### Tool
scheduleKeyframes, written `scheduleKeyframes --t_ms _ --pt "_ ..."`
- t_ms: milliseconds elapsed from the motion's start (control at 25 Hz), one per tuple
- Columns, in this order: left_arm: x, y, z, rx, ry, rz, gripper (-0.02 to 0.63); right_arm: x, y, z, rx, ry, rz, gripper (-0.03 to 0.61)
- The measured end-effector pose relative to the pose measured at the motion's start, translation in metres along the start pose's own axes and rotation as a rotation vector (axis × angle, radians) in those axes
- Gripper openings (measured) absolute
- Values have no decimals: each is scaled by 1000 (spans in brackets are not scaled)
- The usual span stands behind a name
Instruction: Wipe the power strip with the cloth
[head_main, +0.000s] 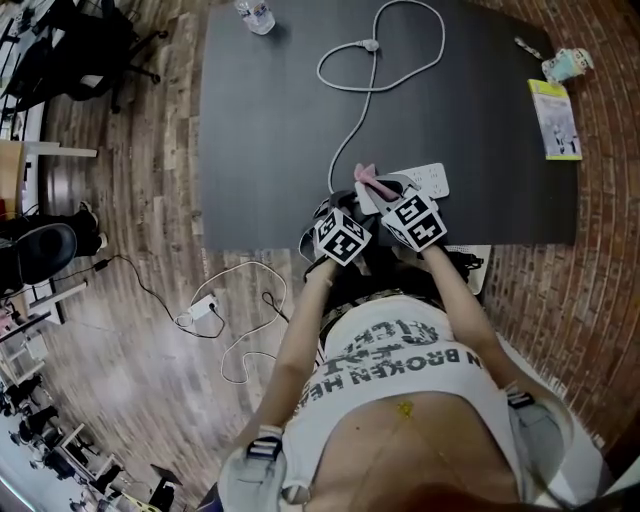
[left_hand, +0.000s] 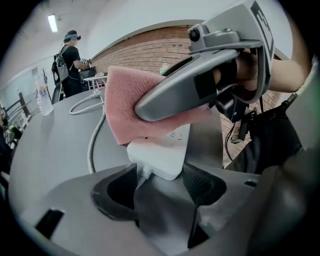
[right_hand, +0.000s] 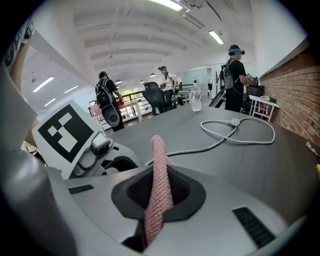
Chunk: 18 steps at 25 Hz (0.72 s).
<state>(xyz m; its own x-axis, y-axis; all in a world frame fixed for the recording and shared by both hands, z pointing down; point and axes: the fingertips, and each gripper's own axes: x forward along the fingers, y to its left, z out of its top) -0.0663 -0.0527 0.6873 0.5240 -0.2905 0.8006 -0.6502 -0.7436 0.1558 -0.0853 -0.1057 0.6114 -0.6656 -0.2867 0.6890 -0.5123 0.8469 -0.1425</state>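
Head view first: I saw both claws low at the near edge of the dark grey tabletop (head_main: 270, 120), marker cubes side by side. The left gripper (head_main: 337, 207) sat just beside the right gripper (head_main: 388, 187). Ahead of them lay the white rectangular power strip (head_main: 428, 180), with the pink woven cloth (head_main: 367, 177) bunched at its near end. Its white cord (head_main: 352, 120) looped away toward the far side, where a clear plastic bottle (head_main: 257, 14) stood. From up there I couldn't read either claw's jaws, since the cubes covered them.

Left gripper view: the jaws stood wide apart and nothing was clamped. The strip's near, cord end lay on the table between them. It looked just clear of both pads, though at that angle I wouldn't swear to it. The right gripper reached in from above with the cloth draped over the strip's top.

Right gripper view: the jaws were closed tight on the cloth, a folded edge standing up between them. Beyond it, the cord curled across the table.
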Motion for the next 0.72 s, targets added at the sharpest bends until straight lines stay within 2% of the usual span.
scheduleKeyframes --t_ms 360,520,720 --pt "2 1 -1 2 11 -49 270 30 14 -17 -32 102 71 17" --pt "1 2 0 2 14 -58 270 37 19 -23 -76 150 58 17" --pt "1 1 -1 4 13 -66 270 40 19 -21 -108 136 36 17"
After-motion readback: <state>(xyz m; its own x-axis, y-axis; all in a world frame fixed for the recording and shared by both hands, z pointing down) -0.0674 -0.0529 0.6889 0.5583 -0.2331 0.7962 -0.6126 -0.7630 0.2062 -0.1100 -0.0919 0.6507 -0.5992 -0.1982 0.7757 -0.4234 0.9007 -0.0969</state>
